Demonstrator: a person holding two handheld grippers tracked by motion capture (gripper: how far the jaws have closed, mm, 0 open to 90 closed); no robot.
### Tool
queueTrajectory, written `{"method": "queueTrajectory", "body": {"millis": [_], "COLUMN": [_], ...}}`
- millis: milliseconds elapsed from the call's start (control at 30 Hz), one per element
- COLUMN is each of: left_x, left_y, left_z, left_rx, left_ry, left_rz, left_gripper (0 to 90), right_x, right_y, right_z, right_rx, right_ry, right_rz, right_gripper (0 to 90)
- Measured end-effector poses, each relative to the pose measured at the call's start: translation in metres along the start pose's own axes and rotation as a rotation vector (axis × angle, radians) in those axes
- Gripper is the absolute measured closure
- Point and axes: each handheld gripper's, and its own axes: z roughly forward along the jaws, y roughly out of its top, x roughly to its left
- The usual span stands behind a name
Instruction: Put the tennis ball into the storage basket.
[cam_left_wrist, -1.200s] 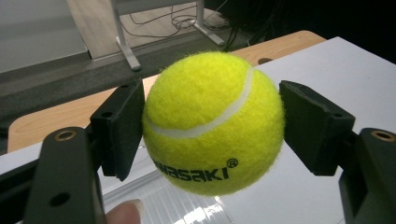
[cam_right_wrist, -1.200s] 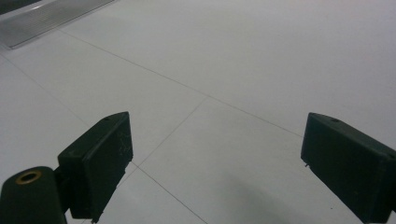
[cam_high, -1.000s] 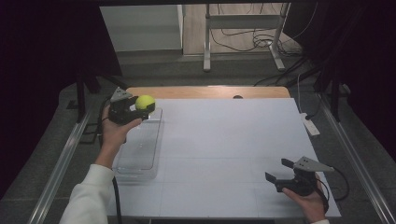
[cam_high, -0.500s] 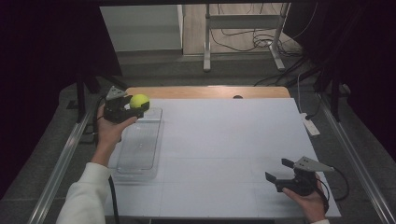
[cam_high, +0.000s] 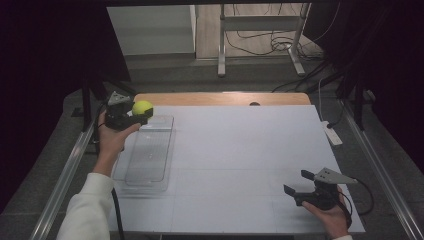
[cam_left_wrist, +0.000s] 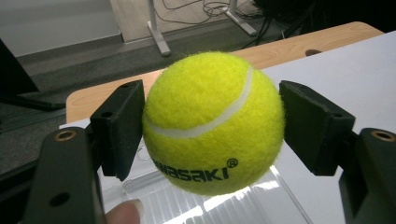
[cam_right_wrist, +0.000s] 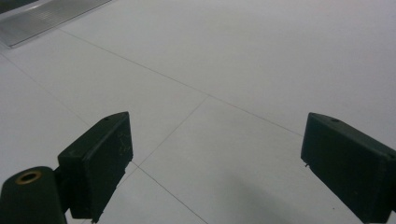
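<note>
Ball (cam_high: 142, 107) first: a yellow tennis ball, clamped between the pads of the left tongs (cam_high: 141, 113), held in the air just over the far end of the clear plastic tray (cam_high: 146, 159) that lies along the left edge of the white table (cam_high: 240, 160). In the left gripper view the ball (cam_left_wrist: 213, 122) bulges well past both pads, which press on its flanks, with the ribbed floor of the tray (cam_left_wrist: 224, 205) glinting below. I'd judge the risk lies in the release: a tennis ball is springy, the tray is shallow and hard, and a drop from this height could bounce it over the low rim and off that near table edge; a release too far beyond the tray's far end would miss it altogether. The felt could also roll out of such a narrow grip if the hand tilts. The tray itself looks empty. Well away from the tray, at the near right corner, the right tongs (cam_high: 302, 182) hover over bare table, wide apart, holding nothing.
</note>
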Motion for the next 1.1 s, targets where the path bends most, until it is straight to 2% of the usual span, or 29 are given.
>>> {"method": "queueTrajectory", "body": {"millis": [533, 867, 1100], "left_x": [0.013, 0.022, 0.023], "left_y": [-0.003, -0.007, -0.01], "left_z": [0.002, 0.012, 0.019], "left_rx": [0.041, 0.092, 0.126], "left_ry": [0.039, 0.066, 0.073], "left_rz": [-0.002, -0.012, -0.012], "left_gripper": [27.0, 27.0, 27.0], "right_x": [0.0, 0.001, 0.001], "right_y": [0.0, 0.0, 0.0], "right_z": [0.001, 0.002, 0.002], "right_rx": [0.003, 0.007, 0.008], "right_ry": [0.003, 0.004, 0.005], "right_rz": [-0.003, -0.002, -0.005], "right_gripper": [9.2, 9.2, 9.2]}}
